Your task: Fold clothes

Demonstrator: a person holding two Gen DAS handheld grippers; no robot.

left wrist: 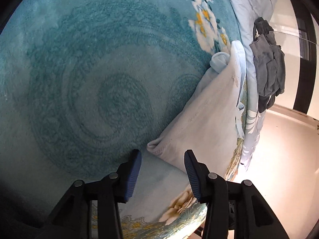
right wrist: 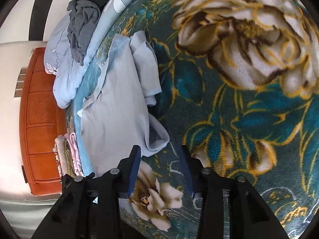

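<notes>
Both my left gripper (left wrist: 162, 171) and right gripper (right wrist: 158, 169) stand wide, holding nothing. Just ahead, the pale blue garment (right wrist: 117, 99) lies on the floral blanket (right wrist: 239, 119), seemingly part-folded. I'd pinch single edges cleanly. Beyond the garment: grey clothes (right wrist: 82, 27).

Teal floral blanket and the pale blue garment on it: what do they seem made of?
The teal floral blanket looks like plush fleece: a fuzzy, matte pile blurs the printed flowers. The pale blue garment looks like thin knit, probably cotton jersey: smooth, matte, with soft creases and a stitched hem. Fibre content cannot be told.
</notes>
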